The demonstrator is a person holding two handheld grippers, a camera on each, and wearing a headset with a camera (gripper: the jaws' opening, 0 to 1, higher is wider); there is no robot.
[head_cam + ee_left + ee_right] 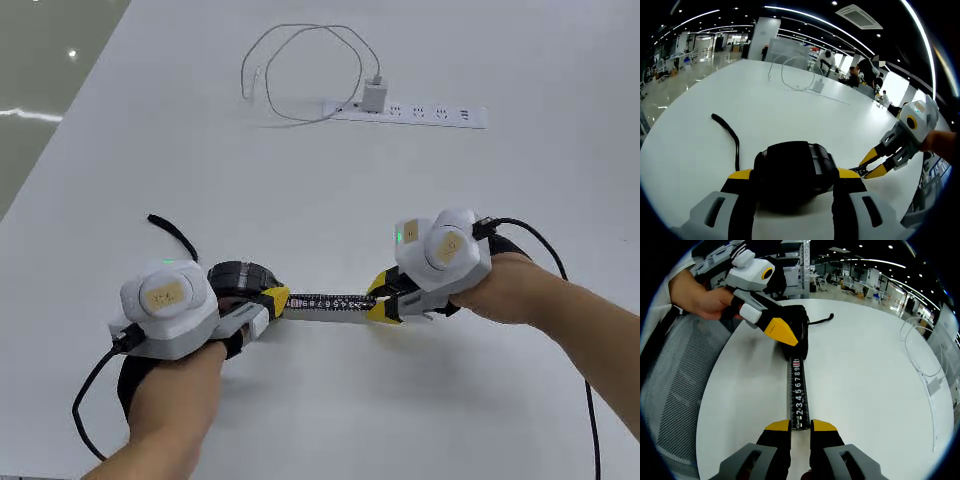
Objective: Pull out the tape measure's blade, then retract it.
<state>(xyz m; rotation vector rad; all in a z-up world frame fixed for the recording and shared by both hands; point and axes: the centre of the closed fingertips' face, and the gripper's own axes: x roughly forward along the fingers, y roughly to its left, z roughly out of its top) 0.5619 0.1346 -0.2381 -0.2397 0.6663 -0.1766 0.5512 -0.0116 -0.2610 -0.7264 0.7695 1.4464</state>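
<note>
- Jaws of the left gripper (262, 305) are clamped on the black body of the tape measure (243, 278), one yellow-tipped jaw on each side of it, as is seen most clearly in the left gripper view.
- Jaws of the right gripper (383, 297) are closed on the free end of the blade (325, 302); in the right gripper view the two yellow tips are seen pinching it from either edge.
- The tape measure is located at the near edge of the white table (300, 180), in front of the person. Its body is on the left and its blade is drawn out towards the right.
- The long axis of the blade is laid almost straight from left to right in the head view, between the two grippers. It is held low over the table, and whether it touches the surface cannot be told.
- The printed scale is turned upward. In the right gripper view the digits 1 to 9 are read running away from the right gripper's jaws towards the body, so the lowest numbers are nearest the right gripper.
- A black wrist strap (172, 233) is trailed from the body and is laid on the table behind it, to the left.
- A white power strip (410, 112) is placed at the far side of the table, well apart from the tape measure. A white charger (374, 96) is plugged into it, and a looped white cable (300, 70) is attached to the charger.
</note>
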